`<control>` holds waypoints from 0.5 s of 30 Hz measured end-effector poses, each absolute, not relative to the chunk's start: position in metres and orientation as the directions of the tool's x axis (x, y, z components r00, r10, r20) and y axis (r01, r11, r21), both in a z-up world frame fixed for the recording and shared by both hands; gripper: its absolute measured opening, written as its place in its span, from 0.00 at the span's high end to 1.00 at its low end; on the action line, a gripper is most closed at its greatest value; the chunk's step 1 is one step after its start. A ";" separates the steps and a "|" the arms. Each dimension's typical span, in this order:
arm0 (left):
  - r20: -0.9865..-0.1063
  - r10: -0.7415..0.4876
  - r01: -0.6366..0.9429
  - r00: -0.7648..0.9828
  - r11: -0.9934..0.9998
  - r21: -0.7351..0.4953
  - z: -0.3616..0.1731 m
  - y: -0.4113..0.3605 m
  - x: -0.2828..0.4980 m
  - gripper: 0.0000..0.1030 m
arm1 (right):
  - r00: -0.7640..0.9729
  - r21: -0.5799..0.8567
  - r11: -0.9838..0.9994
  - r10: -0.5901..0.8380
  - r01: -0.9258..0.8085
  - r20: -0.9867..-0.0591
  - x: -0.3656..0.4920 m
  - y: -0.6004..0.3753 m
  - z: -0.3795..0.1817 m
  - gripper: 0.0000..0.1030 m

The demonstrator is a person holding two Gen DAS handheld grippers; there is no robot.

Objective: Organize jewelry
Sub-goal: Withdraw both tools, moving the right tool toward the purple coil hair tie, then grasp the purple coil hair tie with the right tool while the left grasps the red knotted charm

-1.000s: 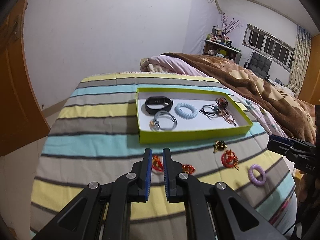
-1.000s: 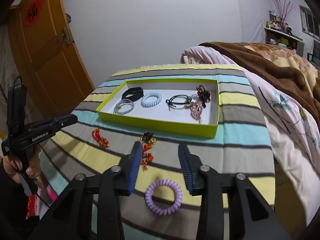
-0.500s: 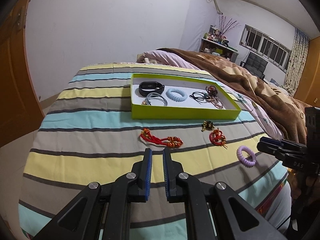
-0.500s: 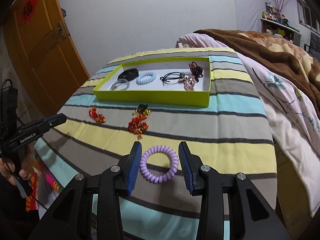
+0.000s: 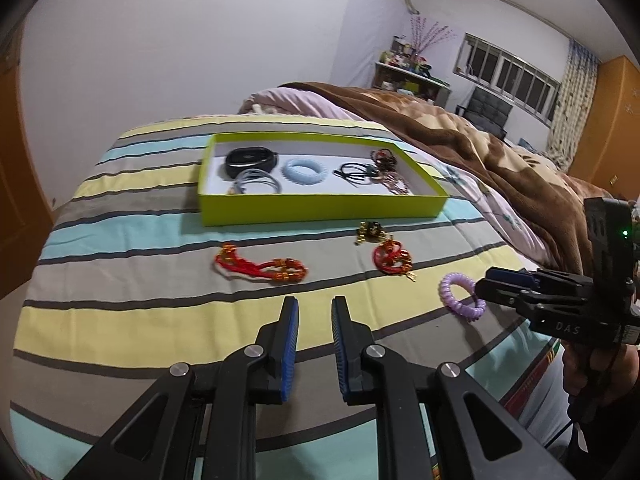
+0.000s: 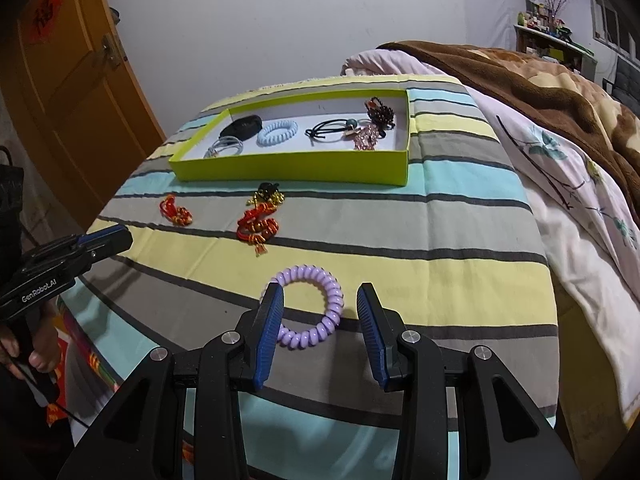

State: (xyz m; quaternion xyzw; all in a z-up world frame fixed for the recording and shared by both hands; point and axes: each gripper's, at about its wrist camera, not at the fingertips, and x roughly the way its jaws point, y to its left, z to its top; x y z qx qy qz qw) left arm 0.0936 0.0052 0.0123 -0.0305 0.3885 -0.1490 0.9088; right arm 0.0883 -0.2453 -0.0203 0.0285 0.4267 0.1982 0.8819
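Tray (image 5: 320, 210) of green card at the far end of the striped bedspread (image 5: 120, 280) holds a black band (image 5: 250, 159), hair ties and bracelets. Our left gripper (image 5: 314, 308) has just been opening, nothing between its jaws. Our right gripper (image 6: 320, 300), open, now straddles the purple hair tie (image 6: 316, 304) without pressing it.

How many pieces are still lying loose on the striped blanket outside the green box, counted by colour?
Red: 2, the long red cord bracelet and the coiled red cord bracelet
Gold and black: 1, the small charm piece just in front of the green box
Purple: 1, the spiral hair tie
Total: 4
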 end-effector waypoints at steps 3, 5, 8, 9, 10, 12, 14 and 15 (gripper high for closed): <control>-0.697 -0.303 0.260 0.650 0.950 -0.171 0.011 0.001 0.096 0.84 | 0.554 0.210 0.923 0.365 -0.324 -0.748 0.089 -0.245 -0.023 0.62; -0.696 -0.305 0.264 0.650 0.949 -0.170 0.011 -0.001 0.097 0.84 | 0.553 0.207 0.923 0.362 -0.324 -0.750 0.089 -0.245 -0.024 0.62; -0.696 -0.305 0.263 0.650 0.950 -0.171 0.011 -0.001 0.099 0.81 | 0.553 0.204 0.923 0.361 -0.325 -0.751 0.090 -0.244 -0.025 0.62; -0.696 -0.305 0.262 0.650 0.950 -0.171 0.011 -0.001 0.100 0.80 | 0.552 0.203 0.923 0.361 -0.326 -0.752 0.090 -0.244 -0.025 0.62; -0.696 -0.305 0.263 0.650 0.950 -0.171 0.011 -0.001 0.100 0.79 | 0.552 0.203 0.923 0.361 -0.326 -0.752 0.090 -0.244 -0.025 0.62; -0.698 -0.313 0.268 0.645 0.947 -0.177 0.011 -0.002 0.101 0.79 | 0.551 0.198 0.924 0.356 -0.327 -0.755 0.091 -0.243 -0.026 0.62; -0.699 -0.320 0.280 0.640 0.944 -0.175 0.011 -0.006 0.103 0.79 | 0.549 0.190 0.925 0.351 -0.328 -0.758 0.092 -0.240 -0.027 0.64; -0.699 -0.321 0.285 0.639 0.943 -0.173 0.011 -0.009 0.105 0.79 | 0.548 0.183 0.926 0.347 -0.331 -0.761 0.092 -0.239 -0.028 0.66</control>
